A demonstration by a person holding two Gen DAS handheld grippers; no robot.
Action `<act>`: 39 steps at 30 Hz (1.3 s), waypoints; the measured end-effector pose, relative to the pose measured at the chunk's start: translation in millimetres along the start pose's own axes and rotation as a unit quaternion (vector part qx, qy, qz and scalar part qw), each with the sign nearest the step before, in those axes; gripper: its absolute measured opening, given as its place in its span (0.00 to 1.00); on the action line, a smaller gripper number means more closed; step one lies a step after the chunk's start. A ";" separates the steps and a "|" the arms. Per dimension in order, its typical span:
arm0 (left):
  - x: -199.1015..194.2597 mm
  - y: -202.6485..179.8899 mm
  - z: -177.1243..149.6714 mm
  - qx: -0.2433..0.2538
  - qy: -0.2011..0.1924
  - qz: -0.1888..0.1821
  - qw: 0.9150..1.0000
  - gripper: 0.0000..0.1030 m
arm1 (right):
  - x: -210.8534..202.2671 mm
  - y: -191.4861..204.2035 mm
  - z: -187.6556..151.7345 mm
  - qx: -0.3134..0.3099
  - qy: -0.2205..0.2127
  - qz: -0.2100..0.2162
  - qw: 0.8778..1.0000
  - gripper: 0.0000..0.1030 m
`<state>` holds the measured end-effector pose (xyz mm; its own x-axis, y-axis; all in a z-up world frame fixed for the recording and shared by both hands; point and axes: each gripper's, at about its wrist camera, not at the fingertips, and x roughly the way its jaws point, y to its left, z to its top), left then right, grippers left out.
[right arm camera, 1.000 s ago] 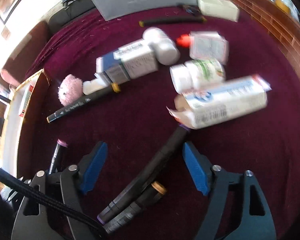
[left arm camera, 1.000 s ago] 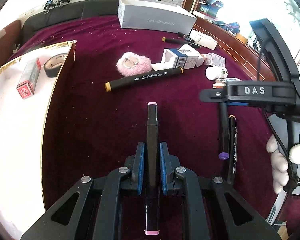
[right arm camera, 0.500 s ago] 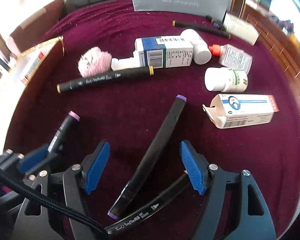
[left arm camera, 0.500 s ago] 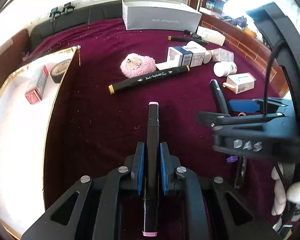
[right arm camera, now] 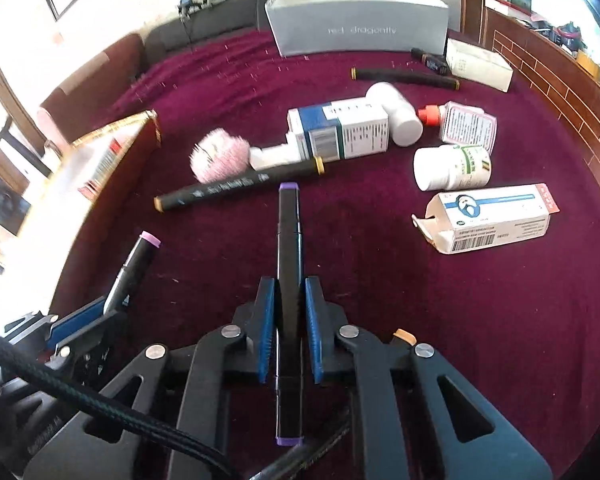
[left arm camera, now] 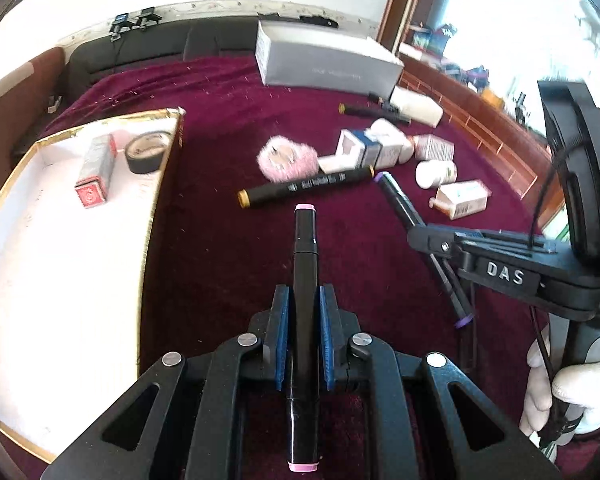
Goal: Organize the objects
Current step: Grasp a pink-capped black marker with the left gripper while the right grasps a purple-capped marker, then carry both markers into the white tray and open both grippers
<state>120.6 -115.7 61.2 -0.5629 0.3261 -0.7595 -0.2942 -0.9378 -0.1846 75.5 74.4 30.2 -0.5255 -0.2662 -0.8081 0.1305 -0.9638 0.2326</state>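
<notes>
My left gripper [left arm camera: 303, 300] is shut on a black marker with pink caps [left arm camera: 305, 256], which points forward above the dark red cloth. My right gripper [right arm camera: 290, 292] is shut on a black marker with purple caps [right arm camera: 289, 232], held in line with its fingers. In the left wrist view the right gripper [left arm camera: 430, 236] stands at the right with the purple-capped marker [left arm camera: 398, 198]; a gloved hand [left arm camera: 556, 376] holds it. The right wrist view has the left gripper [right arm camera: 108, 308] and the pink-capped marker [right arm camera: 138, 260] at its lower left. A yellow-capped marker [right arm camera: 240, 186] lies ahead.
A white tray with a gold rim [left arm camera: 152, 208] at the left holds a red box [left arm camera: 96, 172] and a tape roll [left arm camera: 146, 152]. A pink fluffy ball [right arm camera: 220, 156], medicine boxes [right arm camera: 340, 132], bottles [right arm camera: 452, 166] and a grey box [right arm camera: 360, 24] lie beyond. An orange-capped marker [right arm camera: 404, 336] lies under my right gripper.
The right gripper's jaws closed on the purple-capped marker that lay between them, and it now points straight ahead. The left gripper kept its marker and rose a little.
</notes>
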 end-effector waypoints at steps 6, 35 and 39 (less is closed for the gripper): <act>-21.4 20.5 6.6 -0.030 -0.022 -0.005 0.999 0.11 | -20.0 9.9 3.5 0.018 -0.014 0.068 0.997 0.12; 6.8 226.0 92.6 -0.135 -0.029 0.135 0.981 0.11 | 83.2 174.0 93.7 -0.006 0.061 0.212 0.975 0.13; 29.9 231.9 97.4 -0.130 -0.014 0.136 0.982 0.11 | 111.0 180.5 103.8 -0.001 0.074 0.188 0.979 0.13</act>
<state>-39.7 -311.8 56.4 -0.6149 0.0581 -0.7865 0.0757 -0.9883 -0.1322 -46.6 -127.3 38.6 -0.3128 -0.6012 -0.7354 0.2934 -0.7975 0.5272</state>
